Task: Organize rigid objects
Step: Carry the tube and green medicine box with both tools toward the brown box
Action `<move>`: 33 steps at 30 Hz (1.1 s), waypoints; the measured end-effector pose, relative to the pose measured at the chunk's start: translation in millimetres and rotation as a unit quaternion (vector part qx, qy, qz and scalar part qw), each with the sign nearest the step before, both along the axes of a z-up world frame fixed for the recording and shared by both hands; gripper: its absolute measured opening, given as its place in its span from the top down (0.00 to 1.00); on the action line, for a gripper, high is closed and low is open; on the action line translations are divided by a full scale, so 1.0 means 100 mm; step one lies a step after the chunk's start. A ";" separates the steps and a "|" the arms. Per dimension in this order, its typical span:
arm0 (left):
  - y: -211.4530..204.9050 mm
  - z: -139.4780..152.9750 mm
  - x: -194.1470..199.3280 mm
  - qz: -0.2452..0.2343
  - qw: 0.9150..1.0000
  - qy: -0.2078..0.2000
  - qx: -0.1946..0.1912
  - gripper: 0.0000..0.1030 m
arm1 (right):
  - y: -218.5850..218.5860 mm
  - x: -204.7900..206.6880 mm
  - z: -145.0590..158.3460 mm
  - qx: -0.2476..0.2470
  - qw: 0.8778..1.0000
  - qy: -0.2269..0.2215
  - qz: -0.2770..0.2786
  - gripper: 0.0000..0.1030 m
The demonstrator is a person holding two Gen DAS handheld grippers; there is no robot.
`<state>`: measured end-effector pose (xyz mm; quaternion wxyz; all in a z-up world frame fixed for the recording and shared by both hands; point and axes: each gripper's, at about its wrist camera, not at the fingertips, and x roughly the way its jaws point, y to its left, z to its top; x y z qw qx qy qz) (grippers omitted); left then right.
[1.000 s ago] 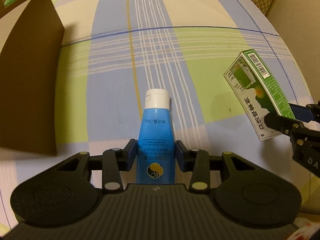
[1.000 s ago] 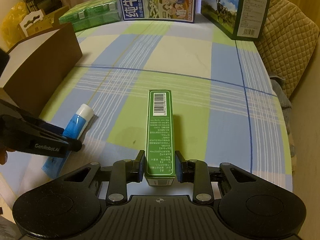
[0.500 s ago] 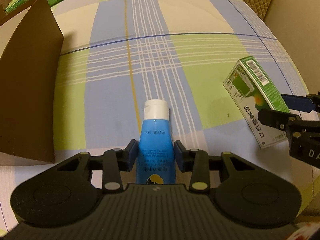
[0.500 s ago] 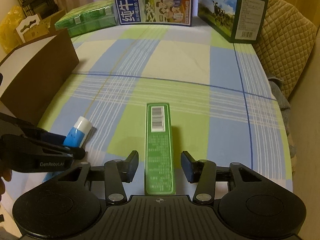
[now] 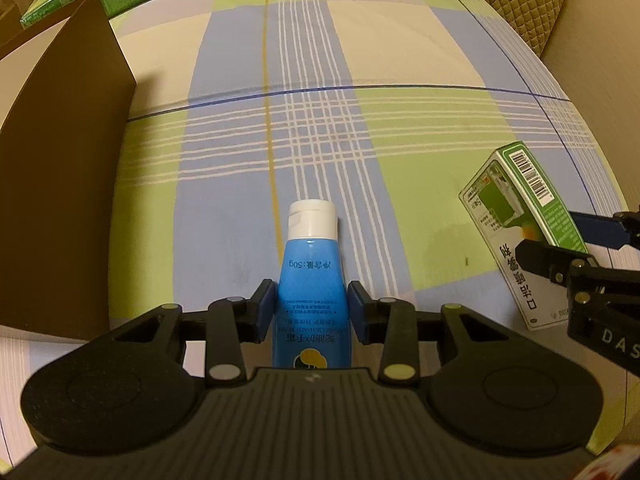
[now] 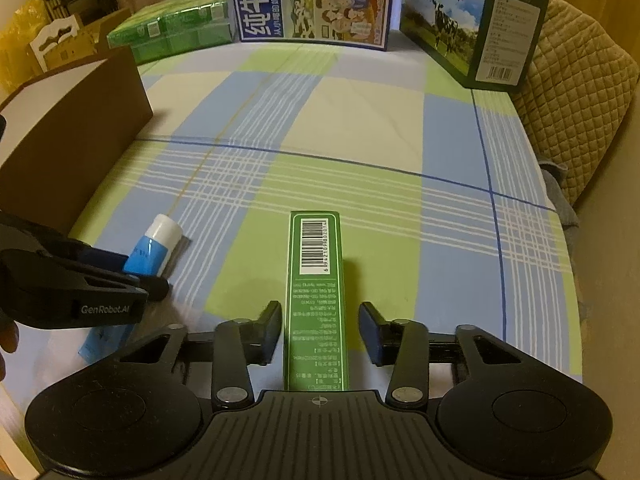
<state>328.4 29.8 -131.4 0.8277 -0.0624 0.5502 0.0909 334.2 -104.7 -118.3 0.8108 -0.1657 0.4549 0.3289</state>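
A blue tube with a white cap (image 5: 312, 280) lies on the plaid cloth between the jaws of my left gripper (image 5: 312, 310), which is shut on it. The tube also shows at the left of the right wrist view (image 6: 154, 248). A long green box with a barcode (image 6: 316, 292) rests on the cloth on its narrow side between the jaws of my right gripper (image 6: 320, 330), which is open with a gap on each side. The box also shows at the right of the left wrist view (image 5: 520, 216).
A brown cardboard box (image 6: 68, 140) stands at the left. Green packs (image 6: 172, 36) and two milk cartons (image 6: 316, 0) (image 6: 476, 24) line the far edge. A quilted cushion (image 6: 572, 112) is at the right. The plaid cloth (image 6: 360, 140) covers the surface.
My right gripper has opened and let go of the green box, which now rests lower on the cloth. My left gripper stays shut on the blue tube.
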 end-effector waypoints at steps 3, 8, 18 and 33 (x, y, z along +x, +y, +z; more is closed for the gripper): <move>0.01 0.01 0.00 -0.001 1.000 -0.001 -0.002 0.67 | 0.00 0.01 -0.03 0.001 1.000 0.004 0.001 0.74; 0.04 0.02 -0.04 0.003 1.000 -0.005 -0.004 0.67 | 0.02 -0.03 0.00 0.005 1.000 -0.001 0.007 0.74; 0.13 0.20 -0.18 0.013 1.000 -0.024 -0.011 0.67 | 0.10 -0.11 0.18 0.029 0.999 -0.001 0.023 0.74; 0.14 0.03 -0.12 0.020 1.000 -0.003 -0.022 0.69 | 0.09 -0.12 0.12 0.023 0.999 0.016 0.023 0.74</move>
